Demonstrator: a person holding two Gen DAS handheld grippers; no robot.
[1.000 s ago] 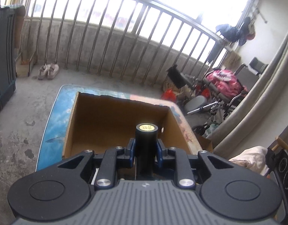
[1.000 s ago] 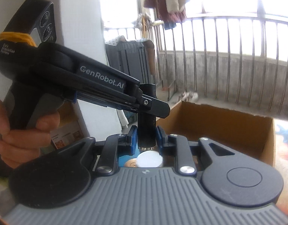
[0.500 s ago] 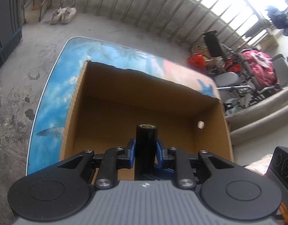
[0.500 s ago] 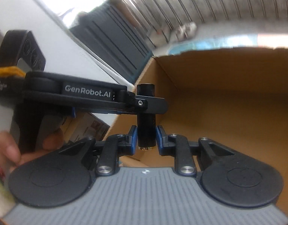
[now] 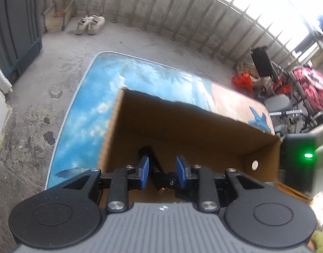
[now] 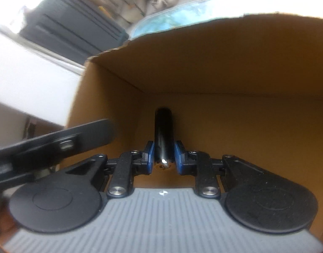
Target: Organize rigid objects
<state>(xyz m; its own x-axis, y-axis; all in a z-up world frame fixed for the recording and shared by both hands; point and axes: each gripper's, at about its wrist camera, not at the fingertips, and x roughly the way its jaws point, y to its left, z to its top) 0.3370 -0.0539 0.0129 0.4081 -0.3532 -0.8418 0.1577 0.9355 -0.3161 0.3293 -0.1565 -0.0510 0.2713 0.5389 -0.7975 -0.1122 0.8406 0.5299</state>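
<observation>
An open cardboard box (image 5: pixel 203 130) stands on a blue painted table (image 5: pixel 87 116). My left gripper (image 5: pixel 162 171) hangs over the box's near left corner with its jaws opening. A black cylinder (image 5: pixel 153 164) lies tilted between its blue pads (image 5: pixel 144 171), free of them. My right gripper (image 6: pixel 164 158) reaches down inside the box (image 6: pixel 224 73) and is shut on a second black cylinder (image 6: pixel 163 130), which points away from the camera. One finger (image 6: pixel 56 145) of the left gripper shows blurred at the left of the right wrist view. The right gripper's body with a green light (image 5: pixel 298 162) is at the box's right edge.
Concrete floor surrounds the table. A dark cabinet (image 5: pixel 14 31) stands at far left, a pair of shoes (image 5: pixel 90 24) by the railing (image 5: pixel 203 21). A wheelchair and bags (image 5: pixel 287 88) crowd the right side.
Both grippers have come down over the box. The left jaws have opened and their cylinder has tipped loose. The right gripper has moved into the box, still gripping its cylinder.
</observation>
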